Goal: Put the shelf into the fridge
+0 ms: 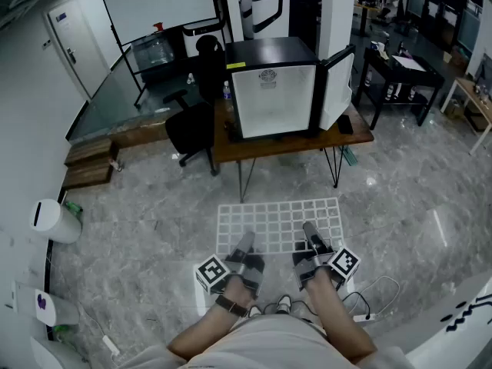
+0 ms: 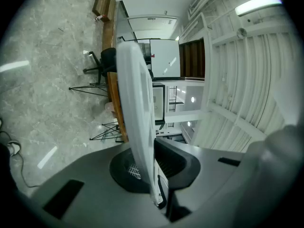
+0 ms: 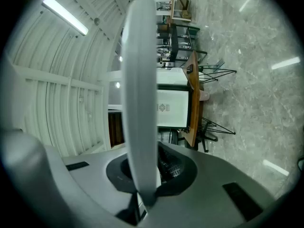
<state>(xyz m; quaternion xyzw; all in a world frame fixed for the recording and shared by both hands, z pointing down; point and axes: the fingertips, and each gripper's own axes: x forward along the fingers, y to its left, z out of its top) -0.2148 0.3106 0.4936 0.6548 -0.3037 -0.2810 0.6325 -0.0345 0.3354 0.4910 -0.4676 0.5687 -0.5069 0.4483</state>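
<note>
both grippers, left (image 1: 244,246) and right (image 1: 310,235), clamp the white shelf (image 1: 278,223) flat, well short of the open fridge (image 1: 273,91).

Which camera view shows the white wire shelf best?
The head view: the whole shelf grid shows, held at its near edge by the left hand-held gripper and the right hand-held gripper. Each gripper view shows it only edge-on, a white band between the jaws.

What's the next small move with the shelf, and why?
Probably carry the shelf forward, kept level, toward the fridge. The left claw and right claw are both shut on its near edge. The door stands open, and a stretch of floor lies between shelf and fridge.
</note>
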